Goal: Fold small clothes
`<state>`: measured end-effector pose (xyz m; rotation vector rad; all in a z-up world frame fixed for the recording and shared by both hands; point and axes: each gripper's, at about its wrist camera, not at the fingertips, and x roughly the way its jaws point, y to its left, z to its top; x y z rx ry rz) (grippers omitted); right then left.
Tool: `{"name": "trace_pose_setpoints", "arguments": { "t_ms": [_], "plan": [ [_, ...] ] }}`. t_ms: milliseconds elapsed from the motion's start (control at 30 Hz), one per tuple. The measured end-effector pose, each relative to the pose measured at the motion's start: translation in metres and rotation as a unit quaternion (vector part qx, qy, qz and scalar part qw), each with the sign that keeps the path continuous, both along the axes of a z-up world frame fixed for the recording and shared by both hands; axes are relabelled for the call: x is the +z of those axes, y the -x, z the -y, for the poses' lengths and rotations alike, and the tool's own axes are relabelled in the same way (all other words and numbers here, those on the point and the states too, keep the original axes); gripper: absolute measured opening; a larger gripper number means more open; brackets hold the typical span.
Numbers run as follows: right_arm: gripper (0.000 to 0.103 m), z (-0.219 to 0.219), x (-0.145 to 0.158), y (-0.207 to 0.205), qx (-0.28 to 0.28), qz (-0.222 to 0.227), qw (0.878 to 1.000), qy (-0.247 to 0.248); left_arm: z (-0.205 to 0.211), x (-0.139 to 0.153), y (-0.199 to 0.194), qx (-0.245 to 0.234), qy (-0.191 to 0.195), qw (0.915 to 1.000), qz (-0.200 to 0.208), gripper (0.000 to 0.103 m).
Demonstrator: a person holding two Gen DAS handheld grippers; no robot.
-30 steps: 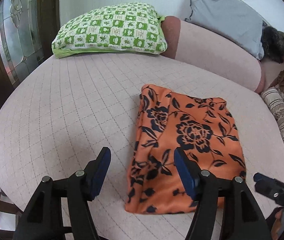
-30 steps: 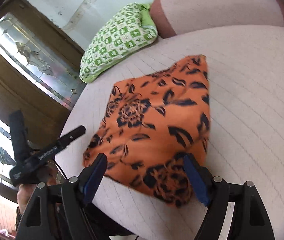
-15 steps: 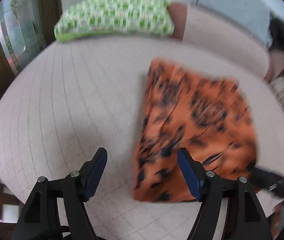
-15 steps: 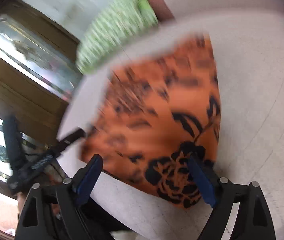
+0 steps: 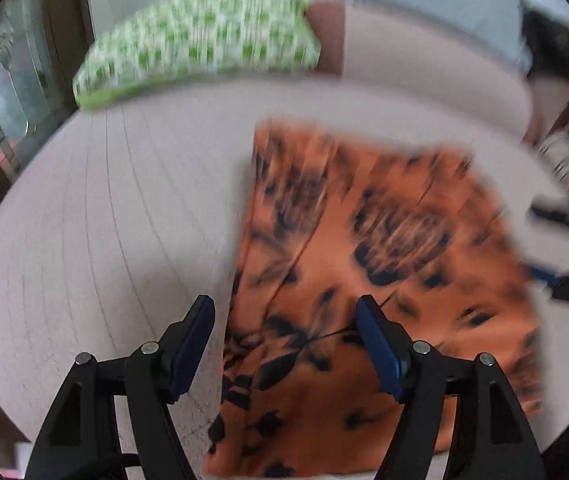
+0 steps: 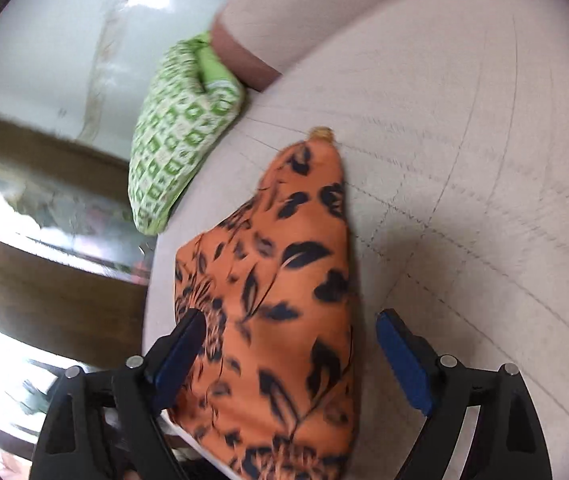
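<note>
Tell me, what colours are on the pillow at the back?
The pillow has green and white checks, clearest in the right wrist view.

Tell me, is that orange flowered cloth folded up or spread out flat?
Folded, it seems. The orange cloth lies on the pink cushion as a compact rectangle with a straight doubled edge along its left side; blur hides how many layers.

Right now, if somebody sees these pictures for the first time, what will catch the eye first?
The orange cloth with black flowers stands out most; it lies flat on the pale quilted bed, between the open blue pads of both the left gripper and the right gripper. Next comes the green-and-white checked pillow at the far end of the bed.
</note>
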<state>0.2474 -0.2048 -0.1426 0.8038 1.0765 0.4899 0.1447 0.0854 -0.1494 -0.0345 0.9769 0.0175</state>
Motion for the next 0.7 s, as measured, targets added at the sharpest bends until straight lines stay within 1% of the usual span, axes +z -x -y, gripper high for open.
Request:
{"name": "trace_pose_setpoints", "arguments": {
  "t_ms": [33,67,100,133,167,200,267,300,333,367,400,433,467,500,533,567,633,667,700],
  "plan": [
    [0.089,-0.001,-0.007,-0.008,-0.002,-0.011,1.000,-0.006,-0.004,-0.002,0.000,0.005,0.011,0.9999,0.003,0.077],
    [0.085,-0.005,-0.014,-0.013,0.002,-0.019,1.000,-0.008,-0.009,-0.002,0.000,0.012,0.025,0.9996,0.001,0.077],
    [0.061,-0.011,-0.022,-0.021,0.011,-0.025,1.000,-0.002,-0.014,-0.001,-0.001,0.016,0.034,0.9993,-0.004,0.077],
    [0.037,-0.014,-0.026,-0.024,0.019,-0.031,0.999,0.001,-0.017,-0.001,-0.001,0.018,0.035,0.9992,-0.002,0.077],
    [0.033,-0.019,-0.029,-0.027,0.032,-0.038,0.999,-0.005,-0.018,-0.003,0.000,0.017,0.033,0.9993,-0.002,0.077],
    [0.031,-0.024,-0.022,-0.026,0.032,-0.023,0.999,0.015,-0.020,-0.005,0.000,0.023,0.037,0.9990,-0.005,0.078],
    [0.031,-0.032,0.000,-0.018,0.041,0.016,0.997,0.057,-0.023,-0.007,-0.001,0.027,0.044,0.9987,-0.005,0.078],
    [0.031,-0.035,0.006,-0.014,0.040,0.033,0.996,0.070,-0.024,-0.007,-0.001,0.028,0.049,0.9984,-0.006,0.078],
    [0.032,-0.036,0.000,-0.015,0.041,0.028,0.995,0.084,-0.025,-0.008,-0.001,0.027,0.051,0.9983,-0.007,0.078],
    [0.042,-0.034,-0.010,-0.018,0.040,0.003,0.996,0.085,-0.026,-0.008,0.000,0.027,0.047,0.9985,-0.004,0.078],
    [0.051,-0.027,-0.017,-0.020,0.027,-0.018,0.998,0.053,-0.027,-0.008,0.002,0.026,0.043,0.9988,-0.001,0.078],
    [0.054,-0.021,-0.015,-0.018,0.022,-0.018,0.999,0.029,-0.026,-0.006,0.002,0.025,0.040,0.9989,0.001,0.078],
    [0.062,-0.018,-0.008,-0.016,0.020,-0.002,1.000,0.009,-0.025,-0.006,0.003,0.025,0.039,0.9989,0.002,0.078],
    [0.073,-0.017,-0.001,-0.016,0.017,0.011,1.000,0.005,-0.023,-0.005,0.003,0.026,0.041,0.9988,0.001,0.078],
    [0.076,-0.017,0.006,-0.018,0.014,0.025,1.000,0.004,-0.022,-0.004,0.004,0.028,0.042,0.9987,0.001,0.078],
    [0.076,-0.018,0.010,-0.022,0.013,0.031,0.999,0.005,-0.022,-0.004,0.004,0.028,0.043,0.9987,0.000,0.078],
    [0.076,-0.021,0.007,-0.039,0.003,0.021,1.000,0.014,-0.020,-0.004,0.001,0.028,0.044,0.9986,-0.001,0.078],
    [0.062,-0.023,0.000,-0.047,0.004,0.008,1.000,0.016,-0.021,-0.004,0.001,0.028,0.045,0.9986,-0.001,0.078],
    [0.034,-0.027,-0.009,-0.056,0.011,-0.012,1.000,0.022,-0.022,-0.004,0.002,0.028,0.048,0.9985,-0.001,0.078]
  ]
}}
